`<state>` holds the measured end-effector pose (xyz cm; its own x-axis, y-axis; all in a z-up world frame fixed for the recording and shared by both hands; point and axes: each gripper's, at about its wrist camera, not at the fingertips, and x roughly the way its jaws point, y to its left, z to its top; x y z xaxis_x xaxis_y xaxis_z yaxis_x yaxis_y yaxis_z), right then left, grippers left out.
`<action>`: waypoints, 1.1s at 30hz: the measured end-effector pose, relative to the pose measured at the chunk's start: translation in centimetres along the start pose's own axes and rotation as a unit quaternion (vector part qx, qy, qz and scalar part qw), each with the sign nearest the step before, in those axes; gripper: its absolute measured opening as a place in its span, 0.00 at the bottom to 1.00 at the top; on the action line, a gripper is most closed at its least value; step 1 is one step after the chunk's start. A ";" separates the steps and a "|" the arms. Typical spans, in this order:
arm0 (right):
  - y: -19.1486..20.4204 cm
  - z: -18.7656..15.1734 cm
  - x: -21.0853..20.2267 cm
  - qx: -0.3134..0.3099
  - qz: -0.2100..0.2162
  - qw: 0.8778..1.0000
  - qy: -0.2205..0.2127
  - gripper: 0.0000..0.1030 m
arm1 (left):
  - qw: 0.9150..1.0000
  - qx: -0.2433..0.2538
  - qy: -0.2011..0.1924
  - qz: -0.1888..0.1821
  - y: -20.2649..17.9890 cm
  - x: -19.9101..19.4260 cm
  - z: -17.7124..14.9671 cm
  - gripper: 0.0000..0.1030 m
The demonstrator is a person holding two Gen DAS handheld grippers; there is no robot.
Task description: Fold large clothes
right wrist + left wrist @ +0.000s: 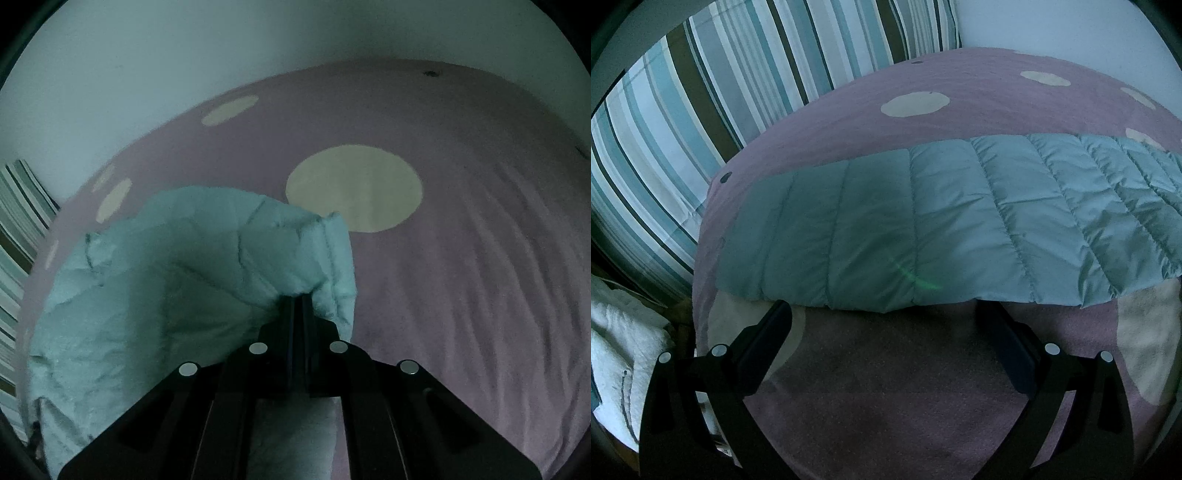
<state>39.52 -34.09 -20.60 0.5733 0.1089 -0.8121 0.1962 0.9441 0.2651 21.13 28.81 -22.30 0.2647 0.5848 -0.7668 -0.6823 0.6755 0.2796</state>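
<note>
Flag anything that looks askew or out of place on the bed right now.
Nothing looks damaged or spilled. The only uneven thing is the quilted jacket: most of it lies flat on the purple blanket, while one end is bunched and lifted, pinched in the shut right gripper. The left gripper is open, holding nothing.

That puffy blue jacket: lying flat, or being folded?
Partly lifted: the right gripper is shut on the quilted jacket, bunching one end, while the rest lies spread on the purple blanket.
</note>
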 end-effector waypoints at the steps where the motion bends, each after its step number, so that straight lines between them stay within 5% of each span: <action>1: -0.3 -0.2 -0.7 0.002 0.002 1.000 -0.004 0.06 | 1.000 -0.001 0.001 -0.001 0.0 0.0 0.0 0.98; 5: -1.8 -2.3 -4.2 0.007 -0.014 0.999 -0.029 0.35 | 1.000 -0.001 0.001 -0.002 0.0 0.0 0.0 0.98; 15: -5.9 -7.5 -4.7 0.022 -0.067 0.997 -0.004 0.36 | 1.000 -0.005 0.003 -0.006 -0.2 0.0 0.0 0.98; 20: -3.1 -8.7 -3.8 -0.061 -0.138 0.988 -0.027 0.39 | 1.000 -0.006 0.004 -0.009 -0.1 0.0 0.0 0.98; 26: -4.0 -9.0 -4.1 -0.049 -0.124 0.990 -0.038 0.40 | 0.998 -0.027 0.020 -0.045 0.9 0.0 0.0 0.98; 33: -4.0 -9.3 -4.3 -0.051 -0.127 0.990 -0.042 0.40 | 0.998 -0.056 0.013 -0.040 5.9 -1.7 -0.8 0.98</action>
<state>28.88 -35.46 -23.01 0.5809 -0.1574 -0.7986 0.2628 0.9648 0.0010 16.18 31.46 -19.84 0.3054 0.5181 -0.7989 -0.7318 0.6645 0.1512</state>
